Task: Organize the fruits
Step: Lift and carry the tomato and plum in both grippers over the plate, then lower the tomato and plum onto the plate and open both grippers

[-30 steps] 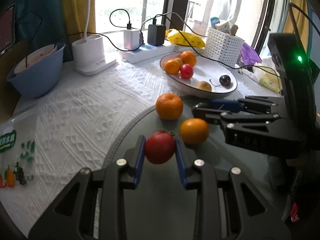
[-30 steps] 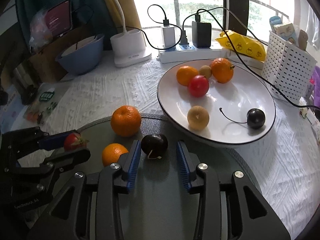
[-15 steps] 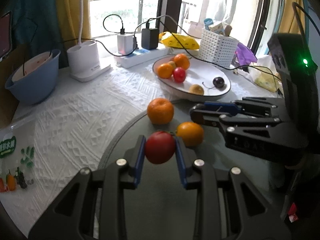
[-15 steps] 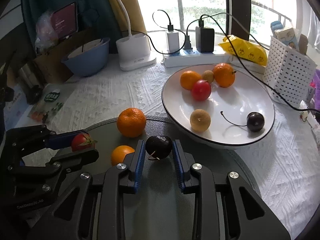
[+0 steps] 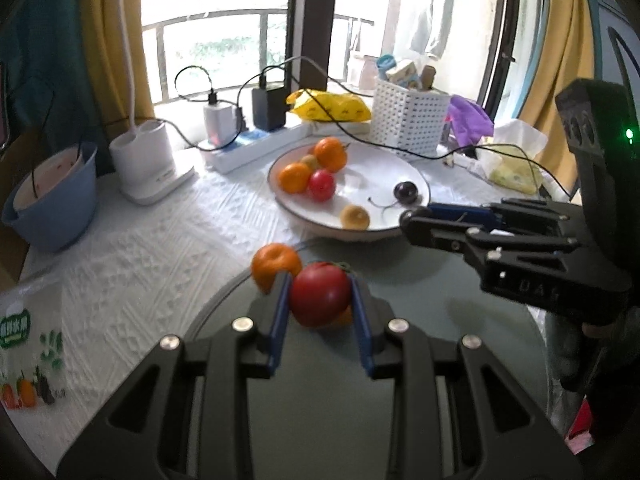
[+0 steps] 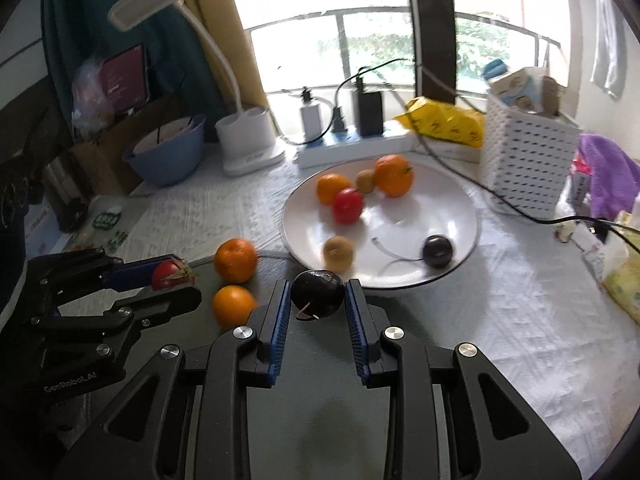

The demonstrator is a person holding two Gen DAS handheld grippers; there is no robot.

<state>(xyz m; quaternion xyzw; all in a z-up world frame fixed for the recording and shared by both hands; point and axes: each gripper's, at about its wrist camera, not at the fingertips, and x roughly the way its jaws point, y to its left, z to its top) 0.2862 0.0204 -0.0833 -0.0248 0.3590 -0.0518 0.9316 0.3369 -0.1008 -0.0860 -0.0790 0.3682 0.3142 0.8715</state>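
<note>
Right tool [image 6: 317, 303], jaws lately closing, now pinches plum [image 6: 317, 294], lifted like left tool's [image 5: 320, 308] pinched tomato [image 5: 320, 299]; lower left reads "GenRobot.AI".

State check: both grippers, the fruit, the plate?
left gripper: shut on red tomato, lifted
right gripper: shut on dark cherry, lifted
two oranges: loose on dark round mat
white plate: holds six fruits
power strip: chargers plugged in
white basket: upright, packed

Black tool [image 6: 317, 308], blue pads, prob. ribbed
</note>
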